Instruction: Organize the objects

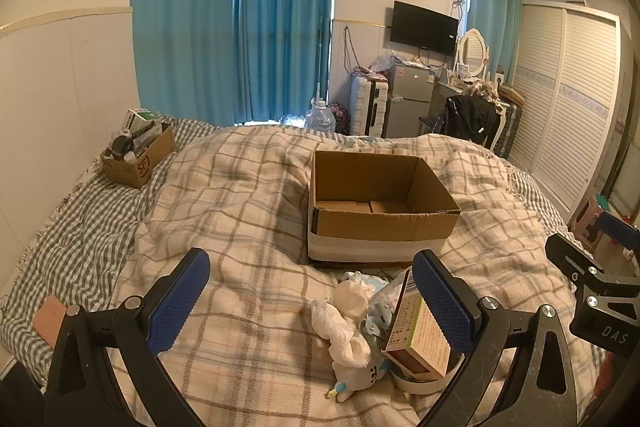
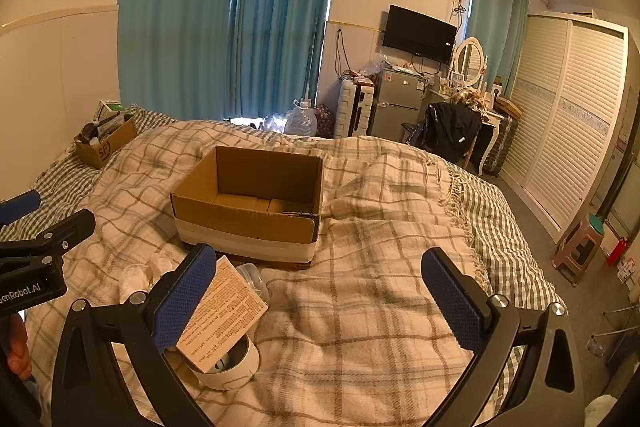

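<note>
Both my grippers, left gripper [image 1: 312, 301] and right gripper [image 2: 320, 297], hang released, nothing held. I'd pinch the medicine box [image 1: 418, 337] at lower right by its flat sides. Then the empty cardboard box [image 1: 380, 223] mid-frame.

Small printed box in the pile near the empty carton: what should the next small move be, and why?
Probably close the left hand-held gripper onto the printed box. Both grippers are open and empty, the box leans against its right pad, and the carton stands empty.
</note>
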The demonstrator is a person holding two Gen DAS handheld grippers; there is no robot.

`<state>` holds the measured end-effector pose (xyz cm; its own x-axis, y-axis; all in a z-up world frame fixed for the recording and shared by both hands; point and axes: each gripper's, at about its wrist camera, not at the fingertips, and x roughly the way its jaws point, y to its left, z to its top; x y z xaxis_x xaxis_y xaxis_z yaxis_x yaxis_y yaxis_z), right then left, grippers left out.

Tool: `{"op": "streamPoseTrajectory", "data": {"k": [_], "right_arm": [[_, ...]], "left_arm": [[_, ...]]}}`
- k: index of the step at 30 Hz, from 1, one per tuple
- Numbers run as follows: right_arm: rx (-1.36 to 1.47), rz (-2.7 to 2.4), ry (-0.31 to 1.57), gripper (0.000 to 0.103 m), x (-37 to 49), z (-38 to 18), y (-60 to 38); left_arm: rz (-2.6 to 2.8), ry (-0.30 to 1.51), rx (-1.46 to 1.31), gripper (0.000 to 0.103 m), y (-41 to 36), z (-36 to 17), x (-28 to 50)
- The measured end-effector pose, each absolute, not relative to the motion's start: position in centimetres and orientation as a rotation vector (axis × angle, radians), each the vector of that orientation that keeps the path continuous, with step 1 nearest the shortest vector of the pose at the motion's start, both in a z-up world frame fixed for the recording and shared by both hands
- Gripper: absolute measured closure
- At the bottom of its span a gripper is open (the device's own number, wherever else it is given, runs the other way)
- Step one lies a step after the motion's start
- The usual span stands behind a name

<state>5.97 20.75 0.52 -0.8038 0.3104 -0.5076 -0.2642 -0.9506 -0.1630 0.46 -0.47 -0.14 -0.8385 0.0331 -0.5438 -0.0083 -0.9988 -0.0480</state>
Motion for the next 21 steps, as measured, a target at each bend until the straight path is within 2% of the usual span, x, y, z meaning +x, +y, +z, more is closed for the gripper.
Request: {"op": "streamPoseTrajectory", "data": {"k": [21], "right_arm": [[-0.781,2.691,-0.115,0.001,5.91,0.51,20.66]], "left_arm": [[2.981,-0.063,-0.888,0.000,-0.49,-0.14,0.55]]}}
